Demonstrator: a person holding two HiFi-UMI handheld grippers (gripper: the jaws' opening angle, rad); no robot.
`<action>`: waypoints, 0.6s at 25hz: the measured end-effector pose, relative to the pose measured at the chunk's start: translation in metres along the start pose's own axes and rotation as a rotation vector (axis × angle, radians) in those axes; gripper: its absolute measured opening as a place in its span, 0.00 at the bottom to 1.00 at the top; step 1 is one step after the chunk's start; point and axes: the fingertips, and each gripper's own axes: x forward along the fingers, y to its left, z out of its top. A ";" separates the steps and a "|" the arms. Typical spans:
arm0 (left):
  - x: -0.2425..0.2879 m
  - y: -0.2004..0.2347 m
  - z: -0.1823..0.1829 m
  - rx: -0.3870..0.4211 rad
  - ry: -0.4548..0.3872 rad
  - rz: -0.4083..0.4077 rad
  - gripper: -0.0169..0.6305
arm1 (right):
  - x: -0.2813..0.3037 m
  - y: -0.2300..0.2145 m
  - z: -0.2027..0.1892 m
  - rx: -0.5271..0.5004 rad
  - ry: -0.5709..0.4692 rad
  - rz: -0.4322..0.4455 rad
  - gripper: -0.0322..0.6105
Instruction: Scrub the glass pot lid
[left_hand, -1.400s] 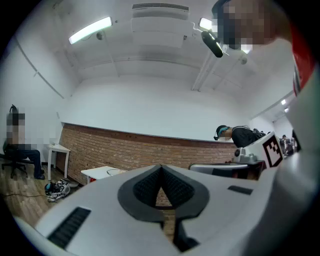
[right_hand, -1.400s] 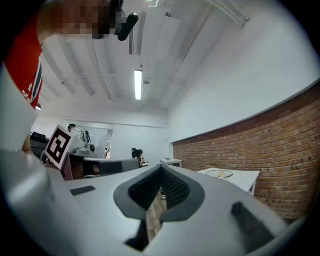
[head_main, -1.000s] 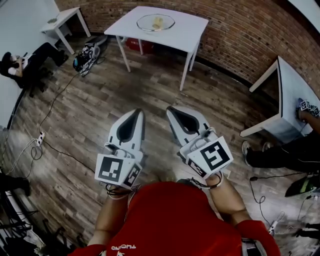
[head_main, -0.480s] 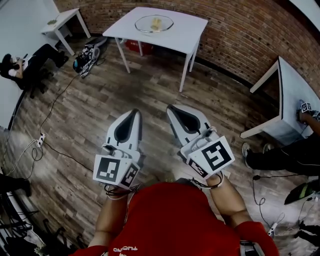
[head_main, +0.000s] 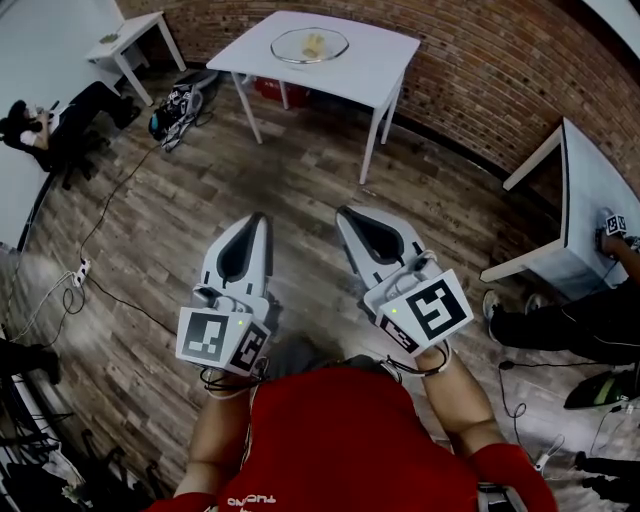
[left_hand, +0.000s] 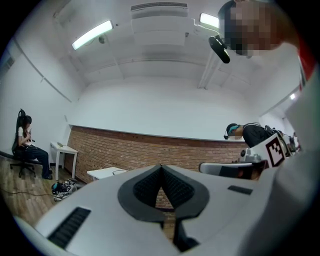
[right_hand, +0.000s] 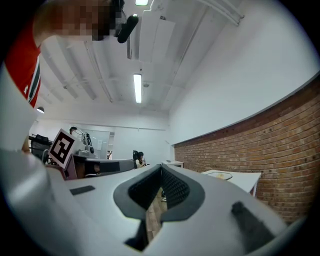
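Three white tables (head_main: 380, 60) (head_main: 140, 28) (head_main: 595, 190), one glass pot lid (head_main: 310, 45) and two claws (head_main: 258, 218) (head_main: 345, 212).

white table (head_main: 380, 62) by brick wall (head_main: 500, 70) | side table (head_main: 140, 28) top-left | bag (head_main: 172, 105) on wood floor (head_main: 300, 170) | seated person (head_main: 60, 120) left

The glass pot lid (head_main: 290, 46) lies flat on the white tabletop (head_main: 370, 70) - a round, clear disc with a thin, bright rim, the table's white showing through it. It sits about midway between the left and right edges, a little nearer the far edge than the near one, well in from every corner. A small pale yellow piece (head_main: 316, 43) rests at its middle (too small to tell whether it is a knob or something laid on top) - inside the rim.
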 end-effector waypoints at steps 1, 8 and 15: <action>0.001 0.000 0.000 -0.001 0.001 0.002 0.05 | 0.001 -0.002 0.000 0.000 0.001 0.001 0.10; 0.022 0.016 -0.004 -0.007 -0.004 0.007 0.05 | 0.019 -0.019 -0.006 -0.006 0.007 0.002 0.10; 0.065 0.049 -0.006 0.011 -0.008 -0.011 0.05 | 0.066 -0.048 -0.010 -0.020 0.006 -0.002 0.10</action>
